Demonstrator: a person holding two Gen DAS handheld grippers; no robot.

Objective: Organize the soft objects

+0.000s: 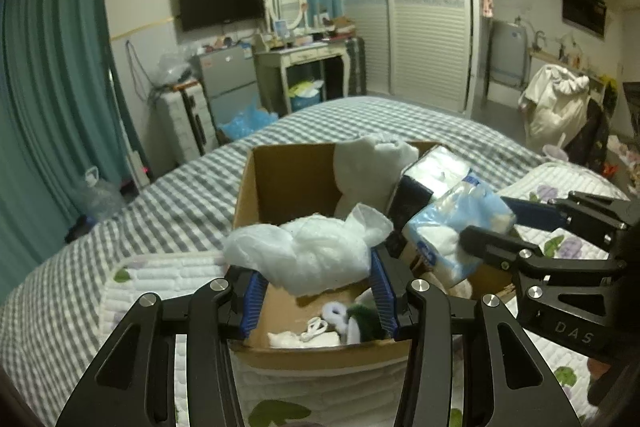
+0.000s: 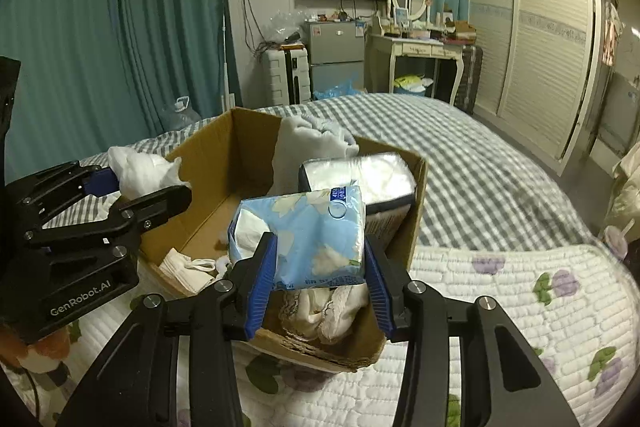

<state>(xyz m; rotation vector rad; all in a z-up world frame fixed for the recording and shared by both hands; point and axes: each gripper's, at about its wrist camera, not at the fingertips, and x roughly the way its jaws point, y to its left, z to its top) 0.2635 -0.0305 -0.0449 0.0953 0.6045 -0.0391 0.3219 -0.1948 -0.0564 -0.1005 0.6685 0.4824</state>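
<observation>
Two soft things hang over the open box (image 2: 418, 179) on the bed (image 2: 500, 163): the right tongs (image 2: 320, 259) clench a blue tissue pack (image 2: 308, 235), and the left tongs (image 1: 316, 291) grip a white wad (image 1: 312, 251) at the box's near left.

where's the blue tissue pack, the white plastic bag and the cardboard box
blue tissue pack (image 2: 308, 239), right wrist view, middle of its flowered front face
white plastic bag (image 1: 312, 251), left wrist view, crumpled middle between the pads
cardboard box (image 1: 292, 179), left wrist view, bare inner back wall
</observation>
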